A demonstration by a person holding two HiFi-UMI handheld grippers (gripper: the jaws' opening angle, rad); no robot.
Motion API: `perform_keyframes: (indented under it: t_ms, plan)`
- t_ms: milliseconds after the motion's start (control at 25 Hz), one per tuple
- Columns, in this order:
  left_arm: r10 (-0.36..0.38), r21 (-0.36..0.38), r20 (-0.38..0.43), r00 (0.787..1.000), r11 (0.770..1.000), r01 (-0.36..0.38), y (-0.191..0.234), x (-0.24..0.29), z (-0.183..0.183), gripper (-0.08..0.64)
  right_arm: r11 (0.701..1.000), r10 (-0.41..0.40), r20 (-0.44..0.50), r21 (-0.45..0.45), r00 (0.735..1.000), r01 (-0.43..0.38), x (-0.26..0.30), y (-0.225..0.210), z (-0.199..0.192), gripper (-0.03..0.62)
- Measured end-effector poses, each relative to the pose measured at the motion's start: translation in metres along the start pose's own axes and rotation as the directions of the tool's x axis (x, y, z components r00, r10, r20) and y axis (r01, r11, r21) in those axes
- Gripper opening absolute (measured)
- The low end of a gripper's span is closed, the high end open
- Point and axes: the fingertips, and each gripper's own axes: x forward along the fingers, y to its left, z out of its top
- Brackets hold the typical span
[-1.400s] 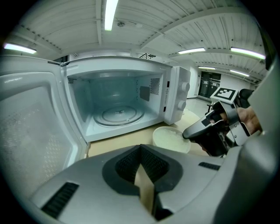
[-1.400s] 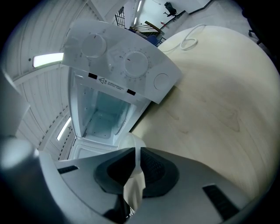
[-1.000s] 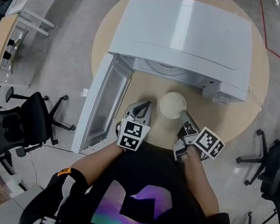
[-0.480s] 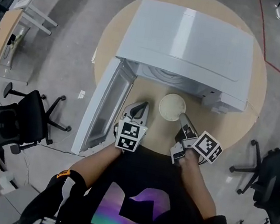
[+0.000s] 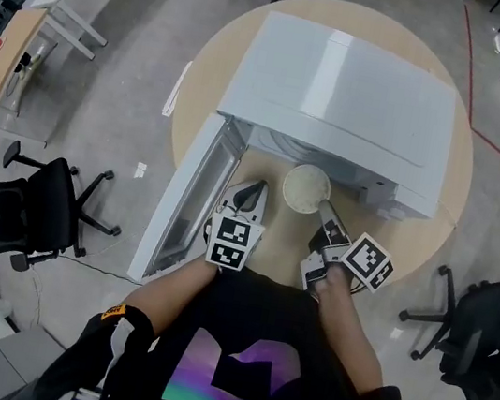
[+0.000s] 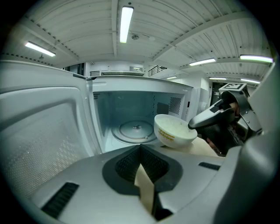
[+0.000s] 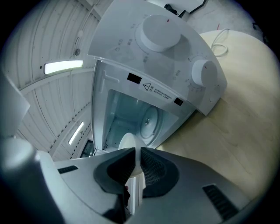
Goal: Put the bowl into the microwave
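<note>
**Bowl held at the mouth of the open microwave**

A round table (image 5: pixel 421 228) with a pale wood top stands on a grey, glossy floor (image 5: pixel 125 97) crossed by a thin red line (image 5: pixel 493 140). Black office chairs (image 5: pixel 15 212) sit off to the left gripper's left and the right gripper's right. A light desk (image 5: pixel 12 60) stands further out on the left. Overhead, the ceiling (image 6: pixel 175 39) is ribbed white panelling with long strip lights (image 6: pixel 125 22).

The microwave (image 5: pixel 345 87) is a boxy white cabinet, smooth and faintly shiny, straight ahead of both grippers. Its door (image 5: pixel 188 198) hangs wide open just to the left of the left gripper (image 5: pixel 253 190), its window dotted with fine mesh. Inside the pale cavity lies a round glass turntable (image 6: pixel 133 129). Two round knobs (image 7: pixel 157 31) sit on the control panel, ahead and to the right of the right gripper (image 5: pixel 325 209).

The right gripper's dark ribbed pads are pinched on the rim of the bowl (image 5: pixel 307 188). It is round and creamy white with a small print on its side, and it sits just beyond the jaw tips, over the table and in front of the opening. The left gripper's jaws are closed together with nothing between them, just left of the bowl.
</note>
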Motion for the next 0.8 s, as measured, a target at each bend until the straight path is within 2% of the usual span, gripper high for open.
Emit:
perform_keyframes:
  t_ms: [800]
  plan:
    - [0.012, -0.001, 0.044, 0.999, 1.000, -0.012, 0.017, 0.032, 0.034, 0.046, 1.000, -0.020, 0.059, 0.018, 0.998, 0.019, 0.043, 0.012, 0.033, 0.049]
